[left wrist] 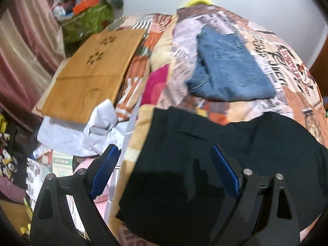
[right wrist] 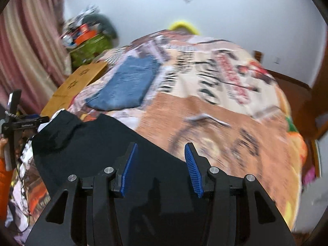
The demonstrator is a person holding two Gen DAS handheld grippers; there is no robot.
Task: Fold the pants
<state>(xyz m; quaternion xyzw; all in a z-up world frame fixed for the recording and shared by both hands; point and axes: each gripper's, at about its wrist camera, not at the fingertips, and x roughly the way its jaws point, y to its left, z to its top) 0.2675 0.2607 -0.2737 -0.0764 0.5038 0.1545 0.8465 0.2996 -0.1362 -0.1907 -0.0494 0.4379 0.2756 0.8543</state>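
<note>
Black pants [left wrist: 205, 164] lie spread on the near part of a bed with a patterned cover [left wrist: 287, 65]. My left gripper [left wrist: 164, 151] is open and empty, hovering over the pants' left edge. In the right wrist view the black pants [right wrist: 98, 143] lie at the lower left, and my right gripper [right wrist: 161, 147] is open and empty above their right edge. The left gripper's body [right wrist: 14, 123] shows at the far left of that view. Folded blue jeans [left wrist: 229, 65] lie farther back on the bed, also in the right wrist view [right wrist: 127, 84].
A wooden board [left wrist: 90, 71] lies at the bed's left edge over white cloth [left wrist: 92, 131]. A green box piled with clutter [left wrist: 86, 18] stands at the back left by pink curtains [left wrist: 22, 47]. Papers and bags litter the floor on the left.
</note>
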